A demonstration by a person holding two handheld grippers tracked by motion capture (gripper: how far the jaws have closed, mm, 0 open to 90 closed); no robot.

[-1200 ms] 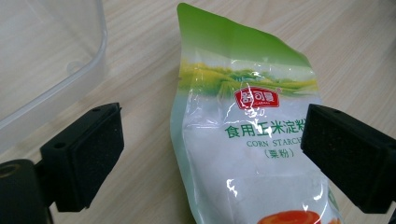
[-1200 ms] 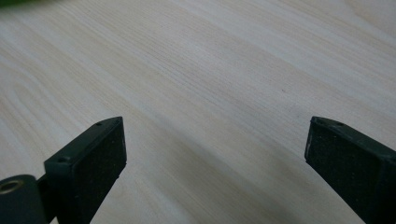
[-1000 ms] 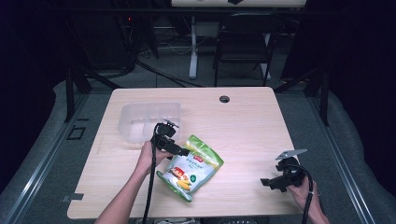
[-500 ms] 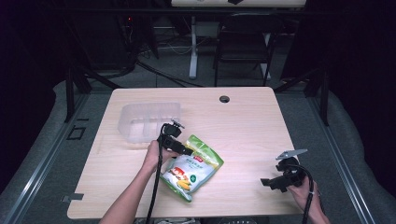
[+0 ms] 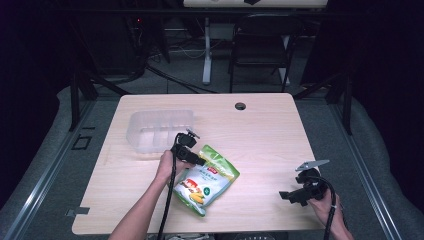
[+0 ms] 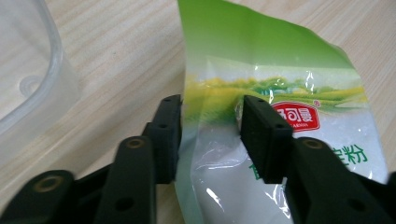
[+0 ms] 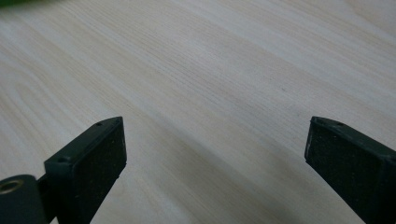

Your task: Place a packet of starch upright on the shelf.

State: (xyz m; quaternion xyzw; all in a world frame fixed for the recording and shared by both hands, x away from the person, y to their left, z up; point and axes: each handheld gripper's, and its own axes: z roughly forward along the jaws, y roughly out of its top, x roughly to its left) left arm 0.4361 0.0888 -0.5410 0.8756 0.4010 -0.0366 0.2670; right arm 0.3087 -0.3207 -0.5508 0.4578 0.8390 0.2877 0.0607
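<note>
High view: we note a light wood-grain table with a round cable port near its far edge, standing on grey flooring in a dark room; a chair and a white stand leg sit beyond it. A clear plastic container with inner dividers rests at the table's left rear; we see nothing in it. Just in front of it, to its right, lies a green-topped snack bag, flat on the table and angled toward the near edge. The left gripper sits at the bag's upper left corner. The right gripper rests near the table's front right corner, well apart from the bag.

Left gripper view: the jaws have just been closing, with the bag's green and clear edge between them. The right-hand pad presses the film; the left-hand one sits at the bag's edge, so we record the bag as pinched. A red label carries white Chinese characters, and darker characters show below at the right; we cannot read them reliably. The container's rim shows at the left.

Right gripper view: the jaws stand wide apart over bare table, nothing between them
</note>
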